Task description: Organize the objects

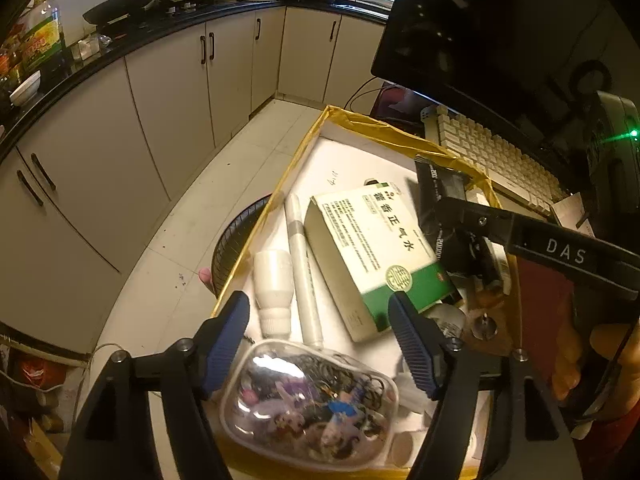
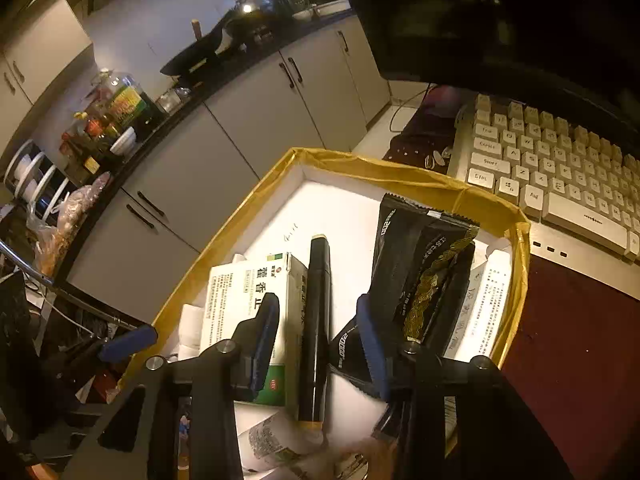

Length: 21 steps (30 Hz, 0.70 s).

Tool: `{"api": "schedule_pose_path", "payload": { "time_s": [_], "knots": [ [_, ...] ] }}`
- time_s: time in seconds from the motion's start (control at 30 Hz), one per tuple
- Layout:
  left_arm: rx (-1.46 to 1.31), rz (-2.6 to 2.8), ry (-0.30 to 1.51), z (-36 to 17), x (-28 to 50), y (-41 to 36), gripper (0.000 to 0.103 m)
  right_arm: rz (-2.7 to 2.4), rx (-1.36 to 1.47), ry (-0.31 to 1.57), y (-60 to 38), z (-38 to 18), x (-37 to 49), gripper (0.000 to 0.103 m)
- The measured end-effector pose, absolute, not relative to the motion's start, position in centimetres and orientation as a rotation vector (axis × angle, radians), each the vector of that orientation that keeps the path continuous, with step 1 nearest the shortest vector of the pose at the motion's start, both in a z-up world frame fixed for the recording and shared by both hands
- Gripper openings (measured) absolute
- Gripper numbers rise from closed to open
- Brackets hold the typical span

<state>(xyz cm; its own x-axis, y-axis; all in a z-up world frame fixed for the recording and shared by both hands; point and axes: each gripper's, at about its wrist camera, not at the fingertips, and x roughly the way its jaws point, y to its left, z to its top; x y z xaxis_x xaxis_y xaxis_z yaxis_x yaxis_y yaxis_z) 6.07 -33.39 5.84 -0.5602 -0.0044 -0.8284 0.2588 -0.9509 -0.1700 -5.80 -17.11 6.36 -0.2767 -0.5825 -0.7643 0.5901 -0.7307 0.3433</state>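
— Left wrist view first: what sits under the left gripper [image 1: 320, 344]?

— A clear plastic case [image 1: 310, 404] full of small colourful bits, lying at the near end of the yellow-rimmed box [image 1: 298, 152]. The jaws stand apart above it, not pressing on it.

— And the rest of the box?

— A green and white medicine carton [image 1: 372, 256] leans across the middle, with a white tube [image 1: 304, 272] and a white bulb-shaped piece [image 1: 274, 292] beside it on the left.

— Where is the right gripper [image 2: 318, 344]?

— Over the same box, jaws parted. A black marker [image 2: 316, 328] lies between its fingers, though the pads do not grip it. A black foil packet [image 2: 424, 276] stands just to the right, leaning against the box wall.

— Anything outside the box?

— A pale keyboard [image 2: 560, 168] lies on the dark red tabletop beside it.
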Motion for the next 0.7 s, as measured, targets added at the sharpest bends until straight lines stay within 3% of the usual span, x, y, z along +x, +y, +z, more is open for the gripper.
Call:
{"api": "schedule_pose_path", "payload": {
  "time_s": [0.07,0.33,0.43,0.7],
  "knots": [
    [1.384,-2.613,0.412,6.1,6.3,-33.1,0.076,-2.049,1.214,-0.007,-16.7,6.7,-5.5,0.05],
    [1.343,-2.622,0.361,7.1,7.1,-31.2,0.085,-2.03,1.192,-0.09,-13.8,7.8,-3.8,0.094],
    [1.326,-2.605,0.311,7.3,7.3,-30.6,0.086,-2.014,1.207,-0.11,-12.7,7.7,-3.1,0.103],
    [1.269,-2.554,0.18,7.5,8.3,-28.9,0.09,-2.001,1.21,-0.119,-9.8,7.5,-0.5,0.103]
  ]
}}
